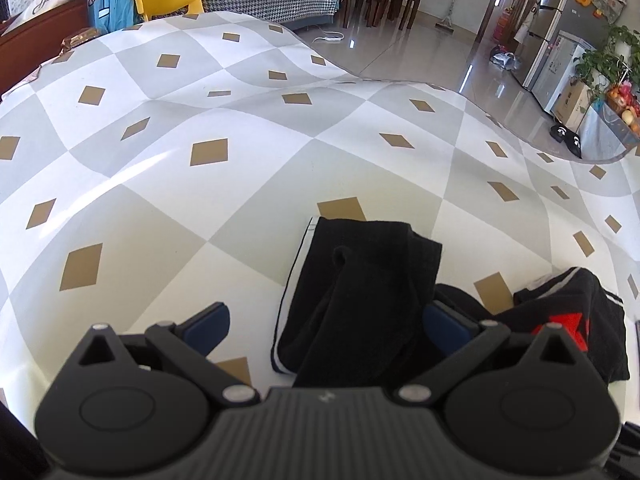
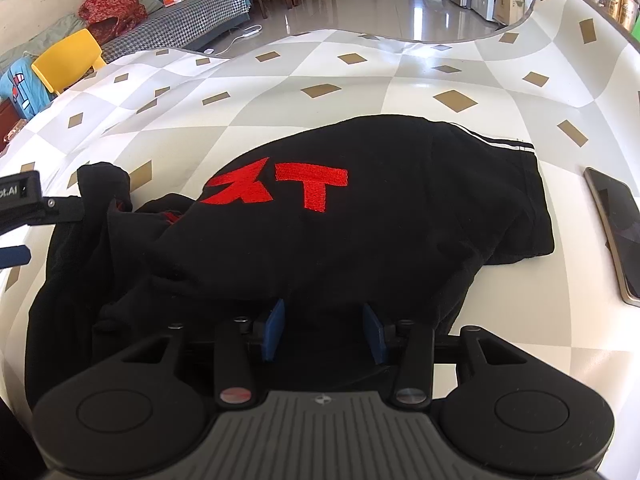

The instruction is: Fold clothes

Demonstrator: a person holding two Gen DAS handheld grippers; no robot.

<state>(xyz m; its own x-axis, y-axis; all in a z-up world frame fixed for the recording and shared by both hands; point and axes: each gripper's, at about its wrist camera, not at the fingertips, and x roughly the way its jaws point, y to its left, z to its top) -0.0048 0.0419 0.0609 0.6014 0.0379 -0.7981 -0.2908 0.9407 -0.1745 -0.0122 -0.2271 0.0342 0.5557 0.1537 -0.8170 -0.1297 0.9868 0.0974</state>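
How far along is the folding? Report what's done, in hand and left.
Done: little; the black garment with red lettering lies bunched on the table, one sleeve trailing out unfolded. In hand: nothing gripped; the left gripper is open over the sleeve, the right gripper open at the near edge. Left: essentially all folds.

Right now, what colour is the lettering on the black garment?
Red lettering, clearest in the right wrist view.

Black garment [image 2: 320,216]: showing red embroidered characters, the right one reading "T", the left one an angular mark, unclear. Left gripper [image 2: 16,200], at nine o'clock: displaying a white partial label "ot.AI".
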